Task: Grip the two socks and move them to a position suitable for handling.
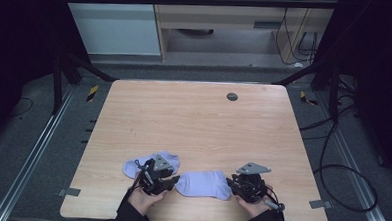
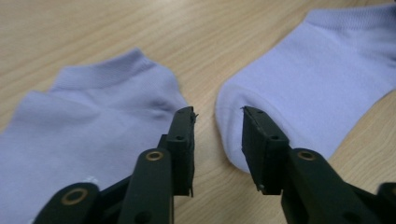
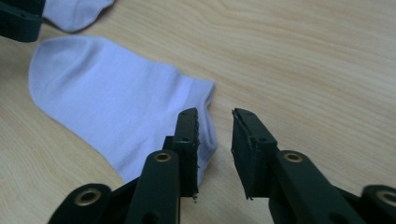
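Lilac socks, one [image 1: 204, 184] between both tools, another [image 1: 134, 165] farther left; left tool [image 2: 218, 116] and right tool [image 3: 215, 116] released, jaws empty.

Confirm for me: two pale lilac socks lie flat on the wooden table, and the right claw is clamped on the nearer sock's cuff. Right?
Not quite. The right claw is open, with nothing pinched, as the right gripper view shows. The cuff of the sock lies beside its jaws. Both socks lie flat on the table.

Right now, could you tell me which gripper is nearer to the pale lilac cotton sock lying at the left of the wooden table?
Left. The left gripper hovers at that left sock's edge; the right gripper is beyond the second sock.
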Demonstrator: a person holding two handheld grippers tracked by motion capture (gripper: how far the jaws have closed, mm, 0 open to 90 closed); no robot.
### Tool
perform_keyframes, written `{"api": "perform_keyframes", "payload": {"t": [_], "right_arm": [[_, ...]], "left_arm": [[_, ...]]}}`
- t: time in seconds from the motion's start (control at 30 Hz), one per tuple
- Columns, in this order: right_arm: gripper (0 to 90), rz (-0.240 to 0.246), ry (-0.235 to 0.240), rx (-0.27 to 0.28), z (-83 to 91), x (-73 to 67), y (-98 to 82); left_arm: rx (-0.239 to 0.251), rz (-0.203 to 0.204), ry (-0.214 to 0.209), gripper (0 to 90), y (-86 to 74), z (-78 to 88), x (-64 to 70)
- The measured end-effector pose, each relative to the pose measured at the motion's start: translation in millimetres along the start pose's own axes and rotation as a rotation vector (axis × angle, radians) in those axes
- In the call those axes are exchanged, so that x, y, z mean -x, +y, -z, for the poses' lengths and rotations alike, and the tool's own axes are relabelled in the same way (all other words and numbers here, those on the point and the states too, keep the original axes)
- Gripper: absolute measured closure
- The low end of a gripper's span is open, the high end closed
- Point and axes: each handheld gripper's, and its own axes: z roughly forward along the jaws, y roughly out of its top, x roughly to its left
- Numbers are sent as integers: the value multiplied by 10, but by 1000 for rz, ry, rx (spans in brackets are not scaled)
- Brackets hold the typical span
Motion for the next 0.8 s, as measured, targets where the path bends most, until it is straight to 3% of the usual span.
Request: {"api": "perform_keyframes", "payload": {"t": [0.3,0.57,0.8], "right_arm": [[616,-23,-15,74,54,84,108],[570,-28,-3,98,17,52,208],[553,-23,27,108,-90,-60,336]], "left_arm": [[87,62,53,497,16,252,-250],[107,111,119,452,-113,419,-563],[109,169,186,439,-284,537,-870]]}}
